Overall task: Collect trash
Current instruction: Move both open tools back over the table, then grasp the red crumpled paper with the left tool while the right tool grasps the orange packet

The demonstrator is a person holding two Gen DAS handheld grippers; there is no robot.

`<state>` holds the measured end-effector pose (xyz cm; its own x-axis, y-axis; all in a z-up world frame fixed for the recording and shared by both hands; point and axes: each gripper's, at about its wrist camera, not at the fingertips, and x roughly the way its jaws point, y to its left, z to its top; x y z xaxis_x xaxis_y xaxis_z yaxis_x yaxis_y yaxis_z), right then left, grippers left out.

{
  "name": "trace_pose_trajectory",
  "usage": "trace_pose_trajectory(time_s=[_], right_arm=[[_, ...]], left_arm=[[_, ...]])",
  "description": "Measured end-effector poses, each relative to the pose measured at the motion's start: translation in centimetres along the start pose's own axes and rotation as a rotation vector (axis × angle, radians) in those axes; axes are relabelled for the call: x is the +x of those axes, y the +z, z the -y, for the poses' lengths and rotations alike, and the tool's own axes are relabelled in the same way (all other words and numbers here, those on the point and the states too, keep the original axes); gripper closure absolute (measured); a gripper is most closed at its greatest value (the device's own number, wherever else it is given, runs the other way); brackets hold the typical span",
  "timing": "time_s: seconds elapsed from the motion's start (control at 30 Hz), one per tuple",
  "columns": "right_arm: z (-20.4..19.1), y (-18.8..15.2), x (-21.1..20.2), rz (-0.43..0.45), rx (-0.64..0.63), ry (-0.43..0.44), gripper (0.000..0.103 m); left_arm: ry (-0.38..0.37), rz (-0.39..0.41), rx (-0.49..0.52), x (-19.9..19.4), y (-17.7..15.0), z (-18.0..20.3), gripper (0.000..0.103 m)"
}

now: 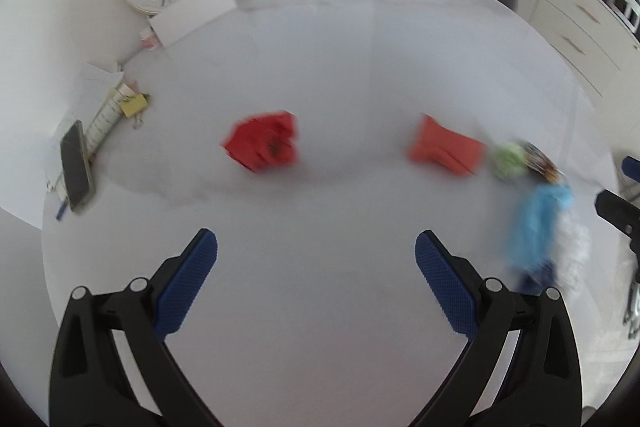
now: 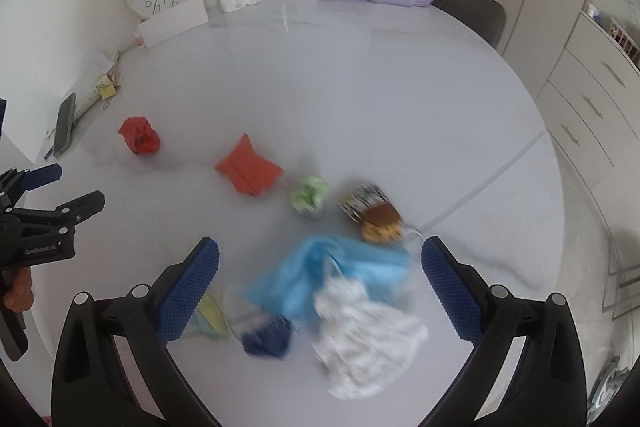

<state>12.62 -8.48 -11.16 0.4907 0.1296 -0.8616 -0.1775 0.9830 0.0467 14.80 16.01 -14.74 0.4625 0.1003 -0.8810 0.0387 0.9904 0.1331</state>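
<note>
Trash lies scattered across the white table (image 2: 400,99), and I list it from largest to smallest with handling notes.

1. White crumpled tissue (image 2: 368,339), lower centre of the right wrist view: soft and very light. I would pinch it at its bulk; it should compress freely.
2. Blue wrapper (image 2: 320,275), just above and touching the tissue: thin film, probably slippery. I would grip a bunched fold, not a flat edge.
3. Orange folded paper (image 2: 248,171), centre left: stiffer and nearly flat, so I judge it the hardest to lift. A raised corner is the best hold.
4. Red crumpled ball (image 2: 139,135), left of centre: light, springy and easy to grip across its middle.
5. Printed cup with brown cake (image 2: 370,213), right of centre: crumbly. I would hold the cup wall lightly.
6. Green wad (image 2: 310,195), between the orange paper and the cup: soft and light.
7. Dark blue scrap (image 2: 268,341), bottom centre: blurred, so its material is unclear.

The right hand-held gripper (image 2: 320,287) hovers over the tissue and blue wrapper with its fingers spread wide, holding nothing. The left hand-held gripper (image 1: 316,279) is likewise spread and empty, with the red ball and orange paper lying well ahead of it.
</note>
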Motion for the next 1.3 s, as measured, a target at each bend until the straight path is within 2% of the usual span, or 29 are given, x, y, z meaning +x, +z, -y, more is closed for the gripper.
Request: trace_pose_trajectory(time_s=[0.27,0.47,0.53,0.6,0.63,0.7,0.9,1.0,1.27,1.3], right_arm=[[-4.3,3.5,4.7,-0.042,-0.020,0.016,0.003],[-4.8,4.6,6.3,-0.056,-0.007,0.020,0.002],[-4.6,4.9,6.7,-0.062,-0.003,0.024,0.002],[-4.5,5.2,6.9,-0.066,0.001,0.029,0.003],[-4.4,5.3,7.1,-0.069,0.004,0.033,0.003],[-4.3,5.4,7.3,-0.079,0.012,0.045,0.003],[-4.3,5.9,8.1,-0.089,-0.002,0.069,0.002],[-4.8,6.2,9.0,-0.098,-0.034,0.096,0.003],[-7.9,7.2,12.5,-0.113,-0.304,0.097,0.003],[-8.1,7.3,13.1,-0.121,-0.335,0.089,0.006]], left_arm=[[0.029,0.001,0.000,6.8,4.3,-2.4,0.008],[0.035,-0.014,-0.011,10.2,6.2,-2.8,0.008],[0.030,-0.013,-0.015,10.9,6.5,-2.8,0.013],[0.017,-0.025,-0.020,11.5,6.7,-2.9,0.033],[0.013,-0.034,-0.025,11.6,6.6,-2.9,0.036],[0.011,-0.044,-0.043,12.0,6.4,-3.2,0.051],[-0.035,-0.035,-0.099,12.2,5.7,-4.8,0.063],[-0.093,-0.021,-0.130,11.0,5.4,-5.8,0.068],[-0.174,0.021,-0.158,8.3,4.4,-7.6,0.069],[-0.182,0.020,-0.162,8.1,4.2,-7.8,0.069]])
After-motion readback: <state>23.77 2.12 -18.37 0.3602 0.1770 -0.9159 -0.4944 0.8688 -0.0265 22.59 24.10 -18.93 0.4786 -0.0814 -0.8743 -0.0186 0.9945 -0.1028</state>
